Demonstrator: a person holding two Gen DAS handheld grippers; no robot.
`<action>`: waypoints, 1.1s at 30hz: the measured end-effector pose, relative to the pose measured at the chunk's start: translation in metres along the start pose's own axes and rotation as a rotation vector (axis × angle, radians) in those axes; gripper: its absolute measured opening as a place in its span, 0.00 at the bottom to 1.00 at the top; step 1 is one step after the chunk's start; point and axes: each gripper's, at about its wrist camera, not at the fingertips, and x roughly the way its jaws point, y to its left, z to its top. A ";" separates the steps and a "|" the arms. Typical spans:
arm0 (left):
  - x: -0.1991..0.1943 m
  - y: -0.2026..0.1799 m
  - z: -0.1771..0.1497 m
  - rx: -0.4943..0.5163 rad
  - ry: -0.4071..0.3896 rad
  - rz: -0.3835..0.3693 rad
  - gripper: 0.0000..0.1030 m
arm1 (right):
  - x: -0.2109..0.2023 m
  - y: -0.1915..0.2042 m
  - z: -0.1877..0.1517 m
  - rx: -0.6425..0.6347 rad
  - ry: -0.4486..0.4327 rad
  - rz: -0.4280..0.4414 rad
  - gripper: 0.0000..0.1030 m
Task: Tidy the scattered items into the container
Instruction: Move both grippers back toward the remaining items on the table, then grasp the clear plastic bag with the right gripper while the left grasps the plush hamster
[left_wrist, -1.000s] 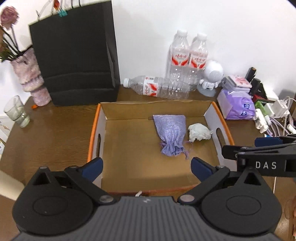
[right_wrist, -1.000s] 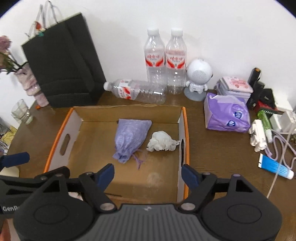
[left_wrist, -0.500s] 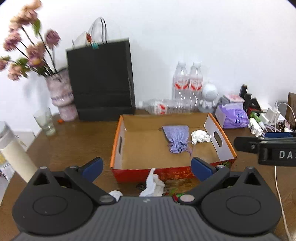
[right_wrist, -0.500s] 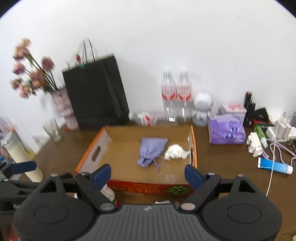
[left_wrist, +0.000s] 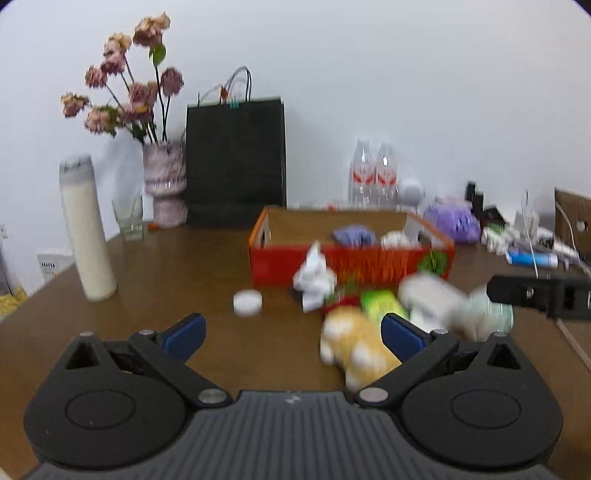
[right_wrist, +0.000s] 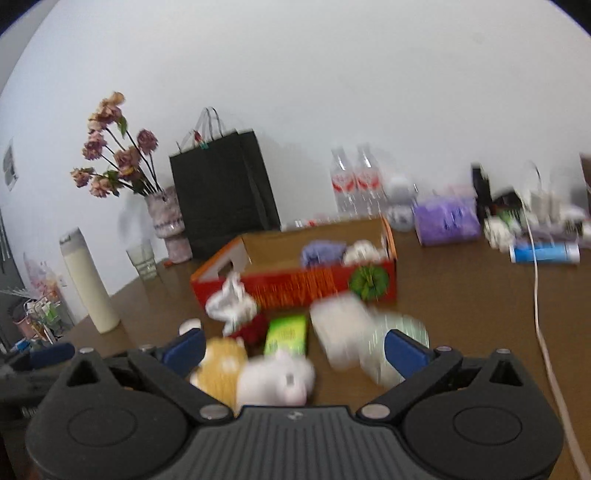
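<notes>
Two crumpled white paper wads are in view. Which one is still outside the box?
The crumpled wad on the table against the box's red front wall. The other wad already lies inside, beside the purple pouch.

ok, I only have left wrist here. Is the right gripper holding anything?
Observer: No. The right gripper has its jaws opening wide, and the pads press on nothing.
Operator: What's lying in front of it?
Observer: A pale pink plush toy that your view doesn't show. It lies close in between the fingers, beside the orange plush toy.
</notes>
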 end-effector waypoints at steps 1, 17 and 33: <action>-0.002 0.000 -0.010 -0.003 -0.004 -0.009 1.00 | 0.000 -0.003 -0.009 0.013 0.012 0.000 1.00; 0.024 -0.029 -0.038 0.090 -0.026 -0.105 1.00 | -0.010 -0.011 -0.058 -0.102 -0.031 -0.082 1.00; 0.111 0.006 -0.008 -0.144 0.184 -0.077 1.00 | 0.067 -0.080 0.007 0.018 0.062 -0.135 0.85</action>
